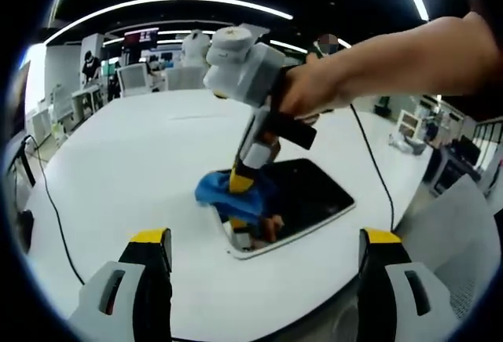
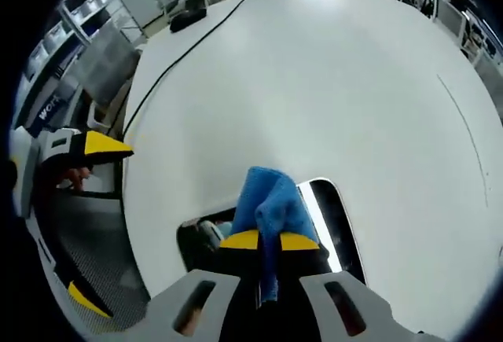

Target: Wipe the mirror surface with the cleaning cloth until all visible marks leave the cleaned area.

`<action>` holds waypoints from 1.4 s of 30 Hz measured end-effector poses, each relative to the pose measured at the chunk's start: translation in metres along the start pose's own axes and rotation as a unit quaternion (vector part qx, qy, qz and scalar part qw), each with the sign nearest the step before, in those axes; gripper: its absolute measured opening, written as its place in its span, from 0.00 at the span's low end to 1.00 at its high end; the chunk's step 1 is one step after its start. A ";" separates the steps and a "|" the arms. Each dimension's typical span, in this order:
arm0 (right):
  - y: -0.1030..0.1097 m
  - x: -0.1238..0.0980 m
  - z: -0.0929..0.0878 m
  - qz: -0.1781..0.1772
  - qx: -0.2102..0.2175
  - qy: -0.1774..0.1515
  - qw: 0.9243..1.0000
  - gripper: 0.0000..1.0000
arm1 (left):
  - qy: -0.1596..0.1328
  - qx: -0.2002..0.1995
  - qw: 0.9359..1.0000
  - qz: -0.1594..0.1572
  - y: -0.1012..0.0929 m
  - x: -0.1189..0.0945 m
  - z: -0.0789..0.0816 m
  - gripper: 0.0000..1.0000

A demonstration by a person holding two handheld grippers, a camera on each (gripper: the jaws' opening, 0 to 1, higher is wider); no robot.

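The right gripper [image 2: 269, 241] holds the blue cleaning cloth [image 2: 271, 200] pressed on the mirror [image 1: 314, 193]; the left gripper [image 1: 263, 240] is wide open nearby, holding nothing.

The mirror [image 1: 306, 200] is laid flat on the table [image 1: 141, 153], near its edge. The cloth [image 1: 228, 193] is pressed onto one end of the mirror by the right gripper [image 1: 240, 181], by which it is clamped. The left gripper [image 2: 86, 149] is held off the table's edge, well apart from the mirror.

1 mirror [image 1: 314, 194]; 1 blue cloth [image 1: 220, 189]; 2 grippers [image 1: 263, 279] [image 2: 269, 241]; 1 white table [image 1: 141, 161]
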State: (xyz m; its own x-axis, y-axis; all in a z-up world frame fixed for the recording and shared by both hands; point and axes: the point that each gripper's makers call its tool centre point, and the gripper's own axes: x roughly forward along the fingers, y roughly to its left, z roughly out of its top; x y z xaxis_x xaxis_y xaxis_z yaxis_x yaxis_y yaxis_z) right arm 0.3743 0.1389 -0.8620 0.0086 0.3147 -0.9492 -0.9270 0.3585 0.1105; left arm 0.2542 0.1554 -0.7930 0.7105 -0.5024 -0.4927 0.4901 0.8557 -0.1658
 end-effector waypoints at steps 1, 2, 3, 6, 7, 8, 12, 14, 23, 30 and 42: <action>-0.004 0.001 0.002 0.002 0.003 -0.001 1.000 0.01 | 0.001 -0.001 1.000 0.000 0.000 0.000 0.000 0.99; -0.006 0.001 0.003 0.002 0.004 -0.002 1.000 0.01 | 0.001 -0.001 1.000 0.001 0.000 0.000 -0.001 0.99; -0.010 0.002 0.004 0.001 0.004 -0.003 1.000 0.01 | 0.001 -0.002 1.000 0.001 0.001 0.000 -0.001 0.99; -0.015 0.002 0.008 -0.003 0.002 -0.004 1.000 0.01 | 0.003 -0.002 1.000 0.001 0.001 0.000 -0.002 0.99; -0.020 0.004 0.009 -0.004 0.001 -0.004 1.000 0.01 | 0.003 -0.002 1.000 0.001 0.001 0.000 -0.002 0.99; -0.023 0.005 0.011 -0.004 0.001 -0.002 1.000 0.01 | 0.003 -0.002 1.000 0.001 0.001 0.000 -0.002 0.99; -0.032 0.005 0.014 -0.009 0.001 -0.003 1.000 0.01 | 0.003 -0.002 1.000 0.001 0.001 0.001 -0.002 0.99; -0.034 0.005 0.016 -0.011 0.001 -0.003 1.000 0.01 | 0.003 -0.002 1.000 0.000 0.001 0.001 -0.002 0.99; -0.033 -0.002 0.020 -0.025 0.015 -0.011 1.000 0.01 | 0.003 -0.002 1.000 0.002 0.002 0.001 -0.001 0.99; -0.045 -0.002 0.029 -0.036 0.042 -0.020 0.998 0.01 | 0.004 -0.004 1.000 0.003 0.002 0.001 -0.002 0.99; -0.047 -0.002 0.028 -0.031 0.040 -0.024 0.998 0.01 | 0.002 -0.004 1.000 0.004 0.003 0.002 0.000 0.99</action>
State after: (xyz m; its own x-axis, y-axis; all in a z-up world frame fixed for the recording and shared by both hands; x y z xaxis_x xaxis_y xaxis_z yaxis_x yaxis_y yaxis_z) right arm 0.4280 0.1459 -0.8572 0.0852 0.3298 -0.9402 -0.8915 0.4465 0.0759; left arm 0.2572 0.1574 -0.7947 0.7119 -0.4955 -0.4976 0.4808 0.8604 -0.1690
